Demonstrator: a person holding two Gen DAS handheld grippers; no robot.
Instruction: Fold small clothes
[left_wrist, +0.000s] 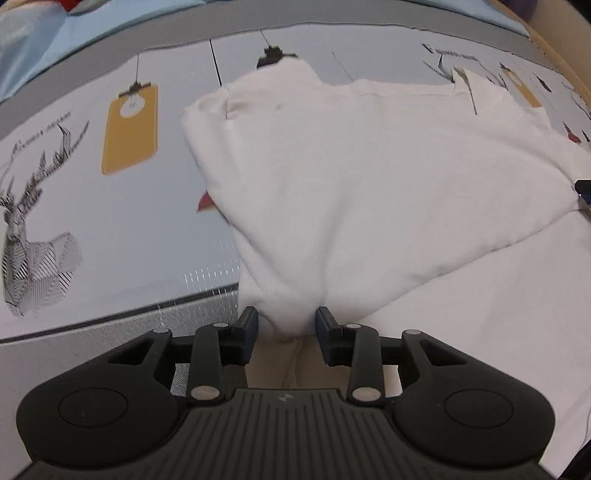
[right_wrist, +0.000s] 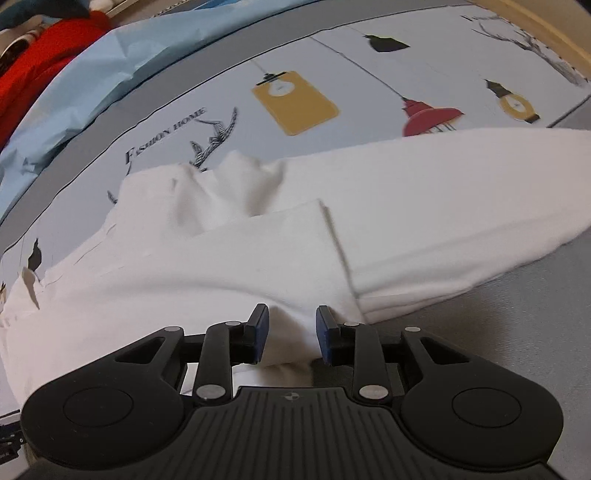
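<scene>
A white garment (left_wrist: 369, 177) lies on a printed bedsheet (left_wrist: 92, 192), part of it folded over itself. In the left wrist view a bunched corner of it sits between the two fingers of my left gripper (left_wrist: 286, 328), whose jaws stand a little apart around the cloth. In the right wrist view the same white garment (right_wrist: 258, 251) shows a folded layer with a straight hem. A fold of it sits between the fingers of my right gripper (right_wrist: 291, 330), also a little apart around the cloth.
The bedsheet (right_wrist: 303, 99) carries prints of deer, lamps and yellow tags. A light blue cloth (right_wrist: 110, 62) and a red item (right_wrist: 40, 59) lie beyond the sheet's grey border. A wooden edge (left_wrist: 565, 62) runs at the far right.
</scene>
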